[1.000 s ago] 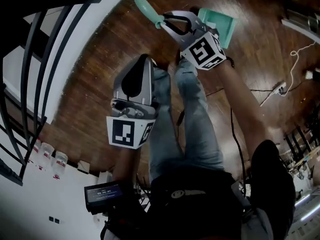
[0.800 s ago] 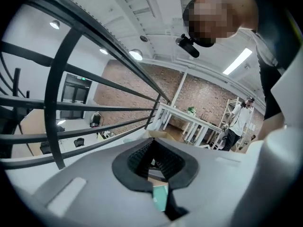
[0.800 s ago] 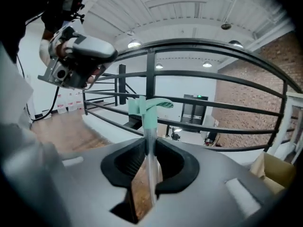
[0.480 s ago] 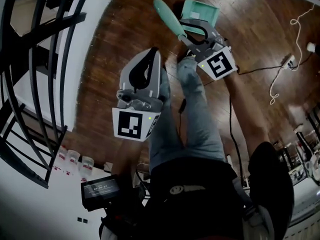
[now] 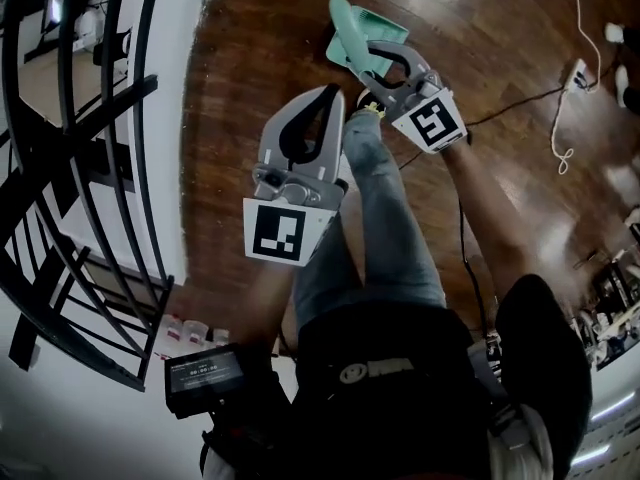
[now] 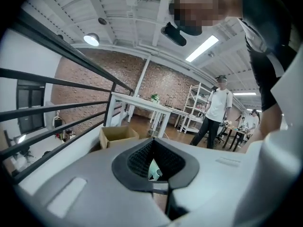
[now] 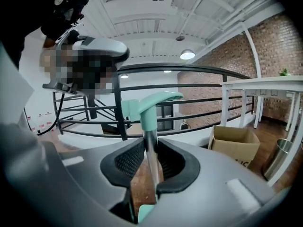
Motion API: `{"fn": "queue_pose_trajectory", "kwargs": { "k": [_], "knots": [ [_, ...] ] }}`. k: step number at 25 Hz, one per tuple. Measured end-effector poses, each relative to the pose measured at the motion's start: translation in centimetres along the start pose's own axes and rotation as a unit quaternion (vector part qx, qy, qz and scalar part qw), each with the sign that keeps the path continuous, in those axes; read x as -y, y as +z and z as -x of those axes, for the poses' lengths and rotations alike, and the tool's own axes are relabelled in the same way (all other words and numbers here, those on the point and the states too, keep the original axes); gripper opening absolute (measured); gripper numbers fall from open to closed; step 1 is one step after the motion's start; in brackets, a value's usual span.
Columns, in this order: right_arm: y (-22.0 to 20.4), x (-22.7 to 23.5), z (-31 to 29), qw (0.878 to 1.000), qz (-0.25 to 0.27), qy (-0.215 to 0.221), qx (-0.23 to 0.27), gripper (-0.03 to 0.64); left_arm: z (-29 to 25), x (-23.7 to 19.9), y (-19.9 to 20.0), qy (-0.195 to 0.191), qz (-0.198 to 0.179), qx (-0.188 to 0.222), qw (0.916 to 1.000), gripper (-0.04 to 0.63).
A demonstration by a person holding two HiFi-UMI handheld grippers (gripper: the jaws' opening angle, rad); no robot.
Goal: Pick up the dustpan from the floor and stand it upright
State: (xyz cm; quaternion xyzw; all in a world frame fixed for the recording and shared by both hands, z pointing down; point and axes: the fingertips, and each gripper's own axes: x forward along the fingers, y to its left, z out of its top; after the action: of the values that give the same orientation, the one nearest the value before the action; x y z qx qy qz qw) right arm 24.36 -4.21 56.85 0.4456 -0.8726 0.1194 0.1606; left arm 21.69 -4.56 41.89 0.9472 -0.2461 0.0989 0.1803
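Observation:
The mint dustpan [image 5: 378, 26] hangs over the wood floor at the top of the head view, its long handle [image 5: 346, 25] pointing up at the camera. My right gripper [image 5: 368, 56] holds the metal shaft [image 7: 152, 157] between its pads, below the mint grip [image 7: 152, 101]. Those jaws are opening, with both pad tips still against the shaft. My left gripper [image 5: 335, 90] hovers beside it, lower left, shut and empty. Through its narrow slit [image 6: 153, 142] a sliver of mint shows.
A black stair railing [image 5: 100, 168] fills the left side. Cables and a power strip [image 5: 580, 68] lie on the floor at right. The wearer's jeans legs [image 5: 385, 218] stand below the grippers. A cardboard box [image 7: 236, 143], a metal bin [image 7: 278, 157] and a standing person [image 6: 215, 112] are farther off.
The right gripper has swung the dustpan round, so its pan now shows narrower behind the handle. Both grippers have shifted up and to the right in the picture.

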Motion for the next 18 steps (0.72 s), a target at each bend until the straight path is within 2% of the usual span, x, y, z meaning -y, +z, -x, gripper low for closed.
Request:
{"fn": "queue_pose_trajectory", "kwargs": {
  "k": [5,7,10,18],
  "knots": [
    [-0.4,-0.8,1.0,1.0,-0.018,-0.012,0.011,0.091,0.4,2.0,0.3,-0.016,-0.029,-0.026,0.9991,0.015],
    [-0.9,-0.8,0.7,0.999,-0.032,-0.01,0.0,0.089,0.8,2.3,0.4,-0.016,-0.031,-0.033,0.9988,0.015],
    [-1.7,-0.6,-0.2,0.999,-0.037,-0.001,-0.026,0.048,1.4,2.4,1.3,-0.015,-0.033,-0.03,0.9989,0.015],
    [-2.0,-0.5,0.9,0.997,-0.048,-0.015,-0.064,0.044,4.8,1.8,4.8,-0.007,-0.029,-0.018,0.9994,0.015]
  ]
}}
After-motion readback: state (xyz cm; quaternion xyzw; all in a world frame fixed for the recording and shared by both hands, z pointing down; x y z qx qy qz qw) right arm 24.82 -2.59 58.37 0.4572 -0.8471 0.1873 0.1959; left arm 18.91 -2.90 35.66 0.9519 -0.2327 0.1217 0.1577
